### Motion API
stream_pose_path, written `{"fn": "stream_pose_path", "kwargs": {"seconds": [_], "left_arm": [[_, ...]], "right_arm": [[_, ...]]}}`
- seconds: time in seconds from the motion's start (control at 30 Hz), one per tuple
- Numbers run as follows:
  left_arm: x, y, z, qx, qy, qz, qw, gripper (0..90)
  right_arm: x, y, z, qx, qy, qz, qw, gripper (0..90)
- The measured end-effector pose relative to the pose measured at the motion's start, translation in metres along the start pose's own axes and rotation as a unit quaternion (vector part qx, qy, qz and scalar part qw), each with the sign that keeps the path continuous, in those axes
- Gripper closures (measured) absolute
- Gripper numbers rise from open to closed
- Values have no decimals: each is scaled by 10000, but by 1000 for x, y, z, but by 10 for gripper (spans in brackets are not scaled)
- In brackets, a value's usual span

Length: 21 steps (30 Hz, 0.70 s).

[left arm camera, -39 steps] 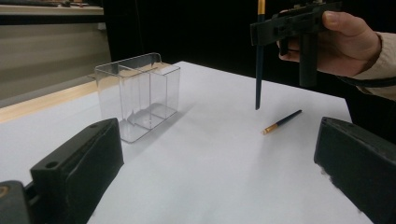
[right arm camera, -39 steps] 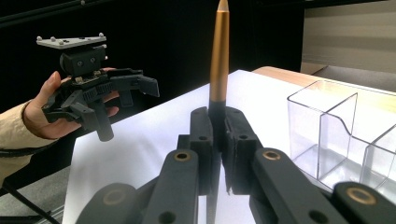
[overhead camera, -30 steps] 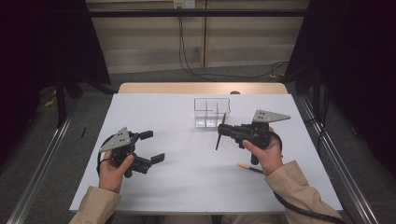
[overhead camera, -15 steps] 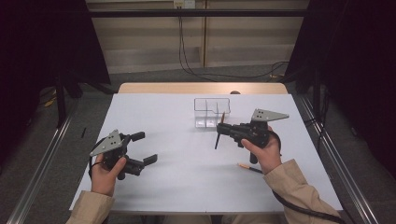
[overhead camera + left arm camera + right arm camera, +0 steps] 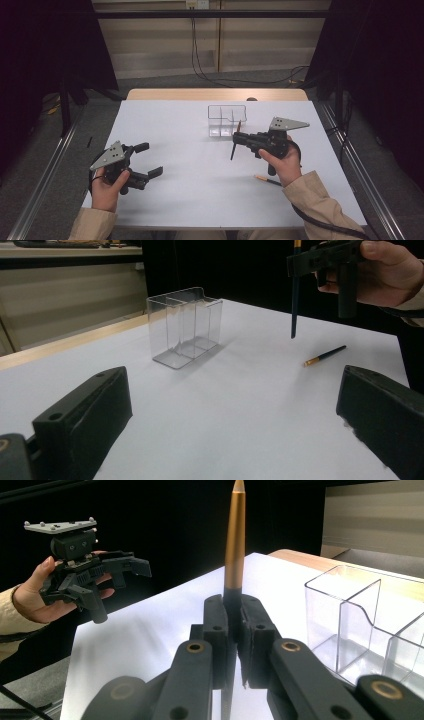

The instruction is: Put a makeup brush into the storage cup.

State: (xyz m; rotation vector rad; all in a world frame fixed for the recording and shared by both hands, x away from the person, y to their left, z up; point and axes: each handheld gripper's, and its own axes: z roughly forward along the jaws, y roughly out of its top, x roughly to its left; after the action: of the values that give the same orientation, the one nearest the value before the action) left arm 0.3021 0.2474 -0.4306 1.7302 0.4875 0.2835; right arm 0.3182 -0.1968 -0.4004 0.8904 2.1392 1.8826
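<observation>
Centre frame in the high view, the clear organiser (image 5: 227, 120) stands on the white table (image 5: 200, 190), and just below it the right gripper (image 5: 236, 139) is clamped on a pencil (image 5: 235, 141) held nearly upright. The job now, I'd say, is to bring the pencil's lower tip over one compartment and lower it straight. The left gripper (image 5: 149, 160), lower left, waits with jaws apart; a second pencil (image 5: 267, 180) lies lower right.

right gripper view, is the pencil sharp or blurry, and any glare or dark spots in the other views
Right gripper view: the pencil is fairly sharp, the clear organizer a bit soft, its rim catching light. Left gripper view: the left tool's jaws are blurred, and the backdrop is black. High view: the white table is evenly lit with faint shadows; both sides are very dark.
</observation>
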Motion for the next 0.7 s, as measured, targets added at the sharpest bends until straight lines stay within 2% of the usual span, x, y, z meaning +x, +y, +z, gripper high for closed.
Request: {"fn": "stream_pose_path", "kwargs": {"seconds": [0.3,0.7], "left_arm": [[1,1,-7,-49,89,16,9999,11],[0,0,-8,-43,55,28,10000,11]], "right_arm": [[-4,5,-1,-19,-56,-38,10000,832],[-12,13,1,22,-175,-143,9997,832]]}}
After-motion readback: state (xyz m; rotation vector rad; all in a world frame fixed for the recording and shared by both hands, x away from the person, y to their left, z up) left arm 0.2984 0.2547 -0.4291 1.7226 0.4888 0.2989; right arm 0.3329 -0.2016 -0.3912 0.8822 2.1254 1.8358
